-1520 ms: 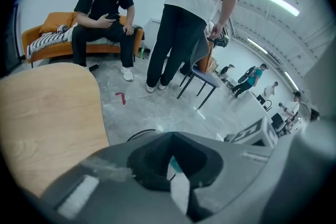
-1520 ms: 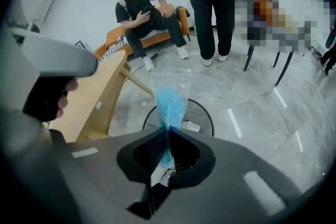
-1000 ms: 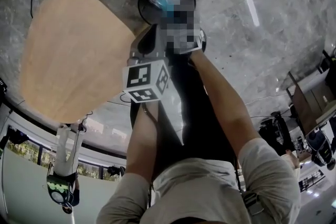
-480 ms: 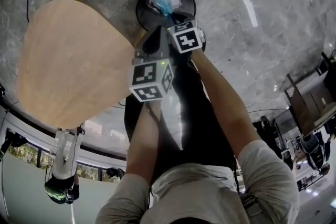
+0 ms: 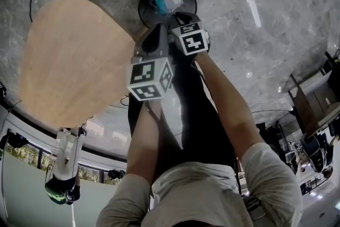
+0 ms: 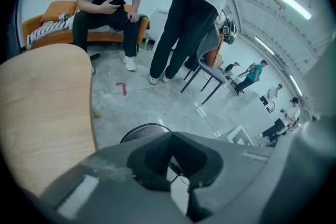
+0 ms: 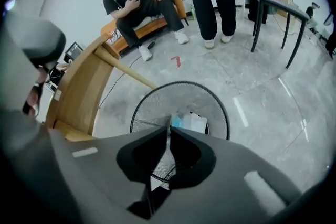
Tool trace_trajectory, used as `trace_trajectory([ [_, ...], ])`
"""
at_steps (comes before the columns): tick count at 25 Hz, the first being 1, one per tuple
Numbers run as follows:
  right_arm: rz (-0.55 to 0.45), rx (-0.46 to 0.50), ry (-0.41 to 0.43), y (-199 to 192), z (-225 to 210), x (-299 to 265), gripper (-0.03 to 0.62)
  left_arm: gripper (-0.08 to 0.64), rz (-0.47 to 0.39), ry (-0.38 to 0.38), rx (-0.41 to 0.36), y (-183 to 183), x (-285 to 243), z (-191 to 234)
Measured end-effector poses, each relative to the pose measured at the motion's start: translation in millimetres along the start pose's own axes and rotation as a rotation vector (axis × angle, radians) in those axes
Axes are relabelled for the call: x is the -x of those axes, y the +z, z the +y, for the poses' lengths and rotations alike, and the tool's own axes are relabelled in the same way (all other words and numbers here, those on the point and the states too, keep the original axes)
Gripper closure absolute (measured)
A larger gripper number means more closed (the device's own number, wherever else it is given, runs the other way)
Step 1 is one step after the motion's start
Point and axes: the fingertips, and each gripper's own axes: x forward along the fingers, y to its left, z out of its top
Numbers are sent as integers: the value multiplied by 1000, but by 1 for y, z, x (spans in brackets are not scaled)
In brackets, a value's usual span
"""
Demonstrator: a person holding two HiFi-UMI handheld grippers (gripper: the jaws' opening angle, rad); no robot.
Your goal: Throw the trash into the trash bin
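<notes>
Trash [image 7: 190, 122] sits clear of both tongs. Nearest, the left tongs [image 6: 171, 139] are clenched on nothing, with the wooden table [image 5: 69, 56] at their left. The right tongs [image 7: 169, 131], just beyond, have just been easing apart, leaving a thin slit with nothing in it. Farther off on the floor [image 5: 255, 61], the black mesh trash bin [image 7: 152, 105] holds the clear-and-blue trash.
</notes>
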Motion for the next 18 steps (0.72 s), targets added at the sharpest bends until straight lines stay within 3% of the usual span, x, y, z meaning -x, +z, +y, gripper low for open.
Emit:
trace_trajectory([
  [2,-42,28,-3,15,5,22,584,542,-14,5,-4,8,12,-6],
  [9,-221,149,45,93,62,131,584,542,-105,36,-11,59,87,-26],
  [18,-532,340,97,201,183,309,584,542,-366,38,-55,171,221,-50],
])
